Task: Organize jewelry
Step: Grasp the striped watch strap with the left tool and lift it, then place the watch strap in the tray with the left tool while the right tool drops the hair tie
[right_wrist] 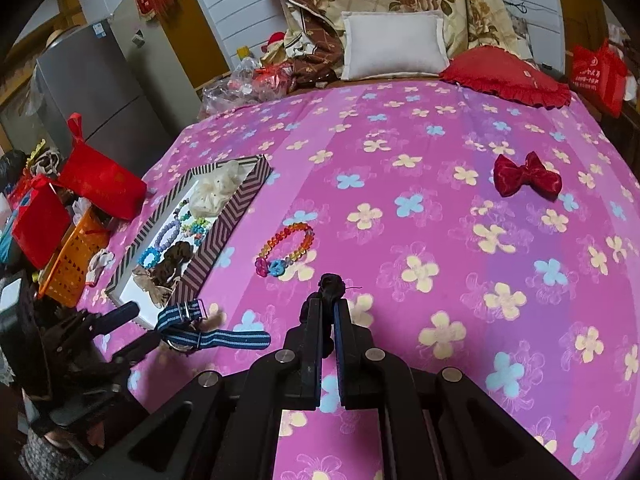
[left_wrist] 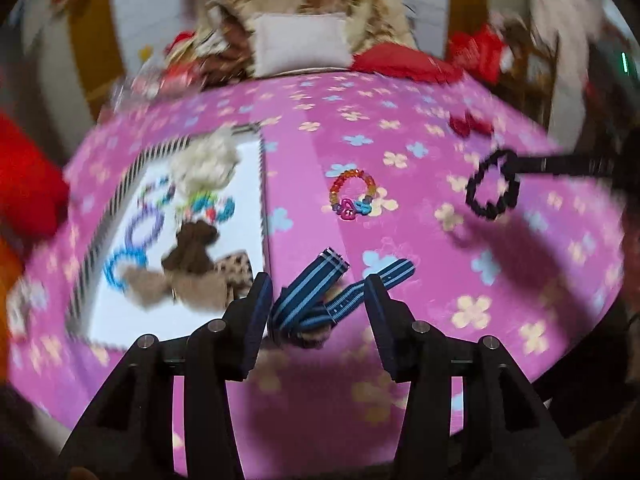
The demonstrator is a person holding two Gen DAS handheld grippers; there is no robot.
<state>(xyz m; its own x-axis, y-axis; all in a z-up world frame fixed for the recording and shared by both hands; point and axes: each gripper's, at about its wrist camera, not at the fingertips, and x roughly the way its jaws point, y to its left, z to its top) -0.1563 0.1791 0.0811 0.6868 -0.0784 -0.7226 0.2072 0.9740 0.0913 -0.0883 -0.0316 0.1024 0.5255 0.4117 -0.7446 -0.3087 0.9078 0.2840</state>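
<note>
A striped box [right_wrist: 224, 232] with a white inside lies on the pink flowered bed cover and holds several bracelets and hair pieces; it also shows in the left wrist view [left_wrist: 100, 240]. My left gripper [left_wrist: 318, 292] is open around a blue striped strap [left_wrist: 316, 300] lying beside the box; the strap also shows in the right wrist view [right_wrist: 208, 330]. My right gripper [right_wrist: 328, 300] is shut on a black hair tie [right_wrist: 331, 283] and holds it above the cover, seen as a black ring in the left wrist view [left_wrist: 494, 184]. A rainbow bead bracelet [right_wrist: 286, 250] lies between them.
A red velvet bow [right_wrist: 526, 176] lies on the cover at the right. A white pillow [right_wrist: 394, 46] and a red cushion [right_wrist: 506, 76] sit at the far end. Red bags [right_wrist: 100, 182] and an orange basket [right_wrist: 74, 258] stand off the bed's left side.
</note>
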